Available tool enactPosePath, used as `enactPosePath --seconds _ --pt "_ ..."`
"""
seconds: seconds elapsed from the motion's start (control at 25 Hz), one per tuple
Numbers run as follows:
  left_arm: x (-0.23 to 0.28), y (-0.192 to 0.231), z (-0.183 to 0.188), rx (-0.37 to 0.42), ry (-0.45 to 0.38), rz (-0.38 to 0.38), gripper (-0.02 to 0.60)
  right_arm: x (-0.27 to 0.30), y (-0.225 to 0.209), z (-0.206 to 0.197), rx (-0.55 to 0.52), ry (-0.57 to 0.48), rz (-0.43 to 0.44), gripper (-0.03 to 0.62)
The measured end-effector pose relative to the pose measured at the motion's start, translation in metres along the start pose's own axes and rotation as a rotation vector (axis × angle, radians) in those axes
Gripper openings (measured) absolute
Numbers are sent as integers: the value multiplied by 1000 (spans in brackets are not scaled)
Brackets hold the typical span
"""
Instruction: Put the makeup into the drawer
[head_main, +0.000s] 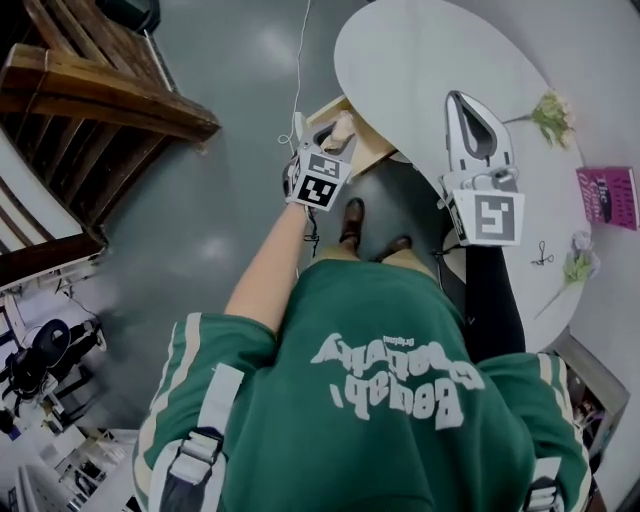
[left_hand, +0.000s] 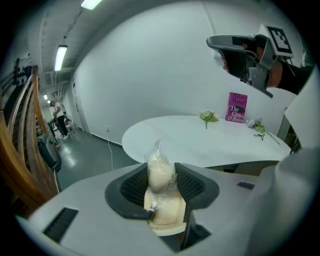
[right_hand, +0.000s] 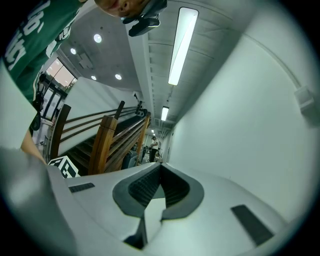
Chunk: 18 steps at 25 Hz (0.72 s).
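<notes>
Makeup between jaws of left tongs

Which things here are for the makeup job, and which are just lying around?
For the job: wrapped makeup, held in the left gripper; wooden drawer.
Just lying about: pink book and flowers on the white table.
</notes>
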<state>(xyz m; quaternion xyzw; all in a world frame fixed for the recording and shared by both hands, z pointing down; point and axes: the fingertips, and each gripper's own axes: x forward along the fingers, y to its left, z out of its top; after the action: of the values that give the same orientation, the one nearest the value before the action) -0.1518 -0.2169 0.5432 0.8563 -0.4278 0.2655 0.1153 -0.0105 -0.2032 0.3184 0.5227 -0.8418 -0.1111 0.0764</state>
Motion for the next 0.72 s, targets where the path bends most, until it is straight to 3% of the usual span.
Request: enactPosePath --seconds 0.24,0.52,0.72 --pt "27 1 -40 -78 101 -21 183 -2 -2 -8 10 18 -8 9" --pt "39 -13 -77 -101 192 -63 190 -1 -5 -4 31 0 -27 9" --pt "40 -12 -84 -105 207 -68 195 1 -4 -3 32 -4 -30 9"
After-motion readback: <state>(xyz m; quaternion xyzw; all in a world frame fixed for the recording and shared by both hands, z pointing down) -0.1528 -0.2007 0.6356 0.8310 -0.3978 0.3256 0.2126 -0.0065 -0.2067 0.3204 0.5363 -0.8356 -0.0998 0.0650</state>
